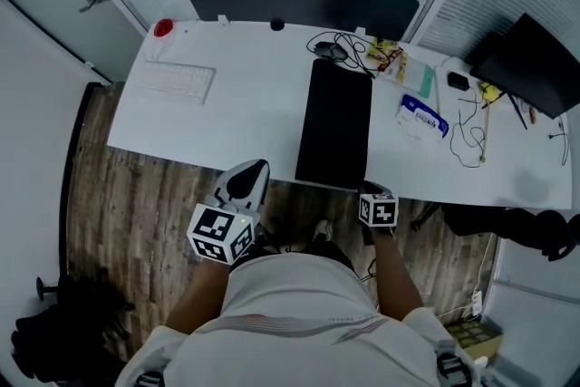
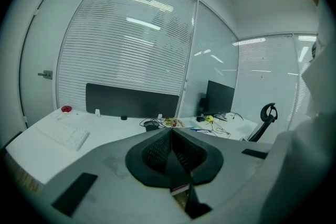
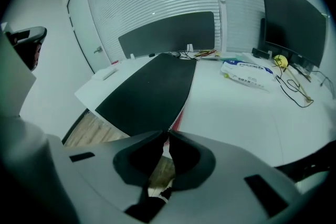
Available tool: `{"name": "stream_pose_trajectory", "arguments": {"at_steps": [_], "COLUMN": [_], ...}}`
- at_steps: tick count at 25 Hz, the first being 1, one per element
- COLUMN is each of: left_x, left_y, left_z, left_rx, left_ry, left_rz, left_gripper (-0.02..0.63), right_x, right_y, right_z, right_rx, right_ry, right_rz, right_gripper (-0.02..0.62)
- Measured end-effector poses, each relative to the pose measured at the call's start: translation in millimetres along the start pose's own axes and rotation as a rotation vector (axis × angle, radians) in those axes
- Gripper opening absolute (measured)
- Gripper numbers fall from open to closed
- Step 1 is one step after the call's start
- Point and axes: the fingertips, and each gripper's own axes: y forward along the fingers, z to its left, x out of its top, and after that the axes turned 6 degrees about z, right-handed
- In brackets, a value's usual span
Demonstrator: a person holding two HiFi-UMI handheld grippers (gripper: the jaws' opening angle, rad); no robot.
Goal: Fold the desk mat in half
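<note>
The black desk mat (image 1: 334,122) lies as a narrow strip in the middle of the white desk (image 1: 245,118), its near end over the front edge. In the right gripper view the mat (image 3: 152,92) stretches away, with a red underside showing at its near corner. My right gripper (image 1: 372,192) (image 3: 168,132) sits at that near right corner, jaws a narrow gap apart, and I see nothing pressed between them. My left gripper (image 1: 252,169) (image 2: 170,131) hangs over the wooden floor left of the mat, in front of the desk, shut and empty.
A white keyboard (image 1: 174,82) and a red object (image 1: 163,28) lie at the desk's left. A dark partition (image 1: 299,3) runs along the back. Cables and a mouse (image 1: 333,50), a blue-white packet (image 1: 422,116) and a monitor (image 1: 530,63) are at the right.
</note>
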Motion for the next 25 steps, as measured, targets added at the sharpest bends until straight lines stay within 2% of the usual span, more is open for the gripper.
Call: {"name": "stream_pose_trajectory", "arguments": {"at_steps": [3,6,13,19,22,25], "left_x": [1,3,24,54,63,64], "left_y": [-1,-2,-9,-24,-29,-31], "left_z": [0,0,4,14,22,28], "left_rx": [-0.009,-0.021,-0.040,-0.037,-0.034,-0.034], "left_ry": [0.001,0.004,0.042,0.096,0.101,0.091], "left_rz": [-0.003,-0.011,-0.077,-0.159,-0.174,-0.165], "left_gripper": [0.015,0.015,0.015,0.015,0.015,0.015], "right_x": [8,28,115,179,199,208], "right_y": [-5,-22,-114,-204,-241,-261], "right_z": [1,0,21,67,94,111], "right_rx": [-0.020,-0.060,-0.085,-0.072,-0.075,-0.087], "right_ry": [-0.013,-0.006,-0.052,-0.119,-0.184,-0.232], "right_rz": [-0.034,-0.113,-0.436,-0.677,-0.758,-0.796], "right_gripper": [0.119,0.130,0.055,0.052,0.051,0.051]}}
